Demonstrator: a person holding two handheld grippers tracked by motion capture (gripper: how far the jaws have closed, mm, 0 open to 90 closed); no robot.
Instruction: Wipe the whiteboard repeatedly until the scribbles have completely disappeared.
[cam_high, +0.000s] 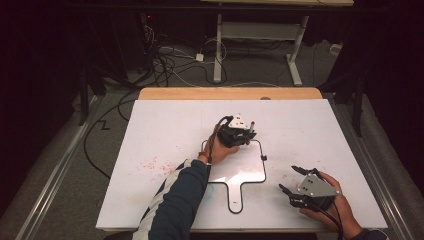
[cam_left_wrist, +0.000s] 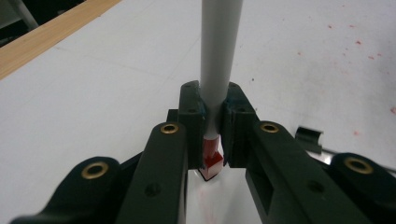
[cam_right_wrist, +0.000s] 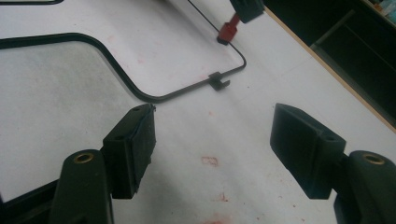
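At the left of the high view, scattered red marks (cam_high: 152, 164) are seen on the white sheet (cam_high: 165, 125) that covers the table (cam_high: 230, 93). A forearm in a dark sleeve with white stripes (cam_high: 175, 200) is stretched in from the bottom edge toward the middle of the sheet.

The left hand-held gripper (cam_high: 245, 134) is held over the upper edge of a black wire outline (cam_high: 264, 172) shaped like a paddle with a short handle, which lies flat on the sheet. Its jaws are clenched on a marker (cam_left_wrist: 218, 56) with a grey-white barrel. In the left gripper view the barrel is seen standing up between the two pads, and the red tip (cam_left_wrist: 211, 162) is pointed down at the sheet, right at the black wire; whether the tip touches it cannot be told. A small black clip (cam_left_wrist: 309, 139) is seen on the wire just beside the jaws.

Further right, near the sheet's lower right corner, the right hand-held gripper (cam_high: 289, 179) is held in a hand (cam_high: 340, 212) low over the sheet, well apart from the marker. Its jaws are spread wide and nothing is gripped between them. In the right gripper view, bare sheet with faint red specks (cam_right_wrist: 210, 161) is seen between the pads, and the wire's rounded corner and the marker's red tip lie beyond them.
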